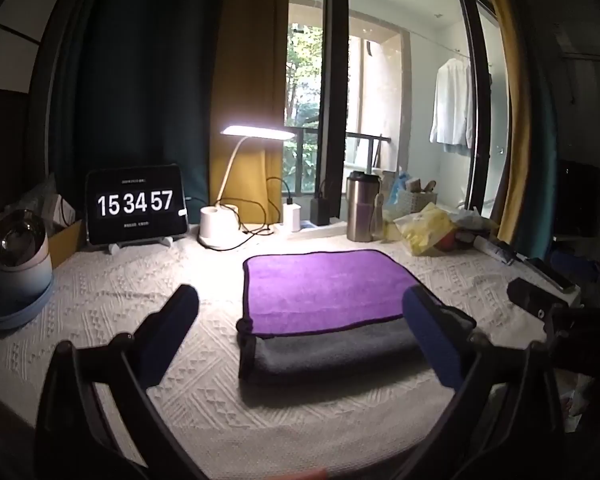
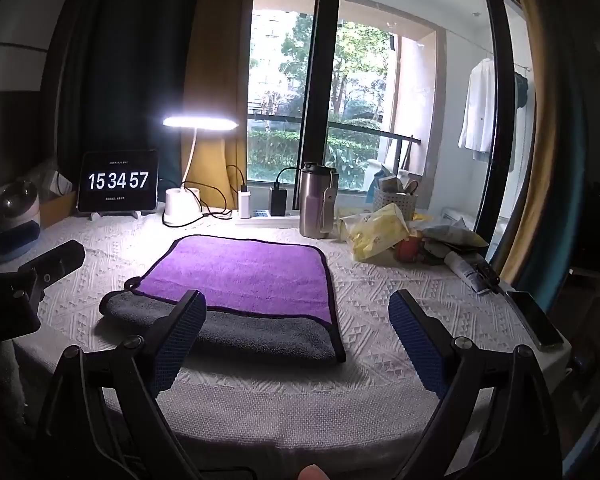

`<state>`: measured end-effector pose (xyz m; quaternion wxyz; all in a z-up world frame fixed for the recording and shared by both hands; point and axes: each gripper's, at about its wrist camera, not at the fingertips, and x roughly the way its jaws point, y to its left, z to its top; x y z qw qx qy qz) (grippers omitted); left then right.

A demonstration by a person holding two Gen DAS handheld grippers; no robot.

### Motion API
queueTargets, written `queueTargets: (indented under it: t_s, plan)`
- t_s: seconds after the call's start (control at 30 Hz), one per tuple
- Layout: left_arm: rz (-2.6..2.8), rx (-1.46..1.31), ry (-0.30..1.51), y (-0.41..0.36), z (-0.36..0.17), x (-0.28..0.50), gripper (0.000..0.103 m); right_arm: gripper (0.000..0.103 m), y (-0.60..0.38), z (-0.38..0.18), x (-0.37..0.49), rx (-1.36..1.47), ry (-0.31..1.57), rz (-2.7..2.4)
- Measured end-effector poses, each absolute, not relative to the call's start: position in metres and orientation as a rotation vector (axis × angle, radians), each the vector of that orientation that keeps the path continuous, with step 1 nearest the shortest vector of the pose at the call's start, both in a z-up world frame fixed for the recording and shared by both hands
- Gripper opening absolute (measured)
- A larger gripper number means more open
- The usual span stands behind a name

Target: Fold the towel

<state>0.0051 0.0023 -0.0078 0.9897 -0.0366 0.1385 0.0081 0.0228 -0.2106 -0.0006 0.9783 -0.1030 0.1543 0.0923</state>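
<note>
A towel, purple on top (image 1: pixel 324 288) and grey on the underside, lies folded on the white textured tablecloth; its grey near fold (image 1: pixel 332 354) faces me. It also shows in the right wrist view (image 2: pixel 244 276). My left gripper (image 1: pixel 300 332) is open and empty, hovering above the towel's near edge. My right gripper (image 2: pixel 298 332) is open and empty, above the towel's near right corner. The right gripper's body shows at the right edge of the left wrist view (image 1: pixel 540 304), and the left gripper's body shows at the left of the right wrist view (image 2: pixel 40 272).
At the back stand a tablet clock (image 1: pixel 136 204), a lit desk lamp (image 1: pixel 220 224), a charger and power bank, a steel tumbler (image 1: pixel 362 208), a basket and yellow bags (image 1: pixel 424 232). A round device (image 1: pixel 16 248) sits left. A phone (image 2: pixel 534 320) lies right.
</note>
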Motion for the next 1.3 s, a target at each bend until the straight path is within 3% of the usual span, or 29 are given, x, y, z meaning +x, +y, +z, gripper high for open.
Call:
queueTargets:
  t_s: [1.3]
  plan:
    - [0.016,-0.068,0.292,0.0000,-0.0112,0.0043,0.103,0.095,-0.2118,-0.0013,0.0258,-0.186,0.328,0.212]
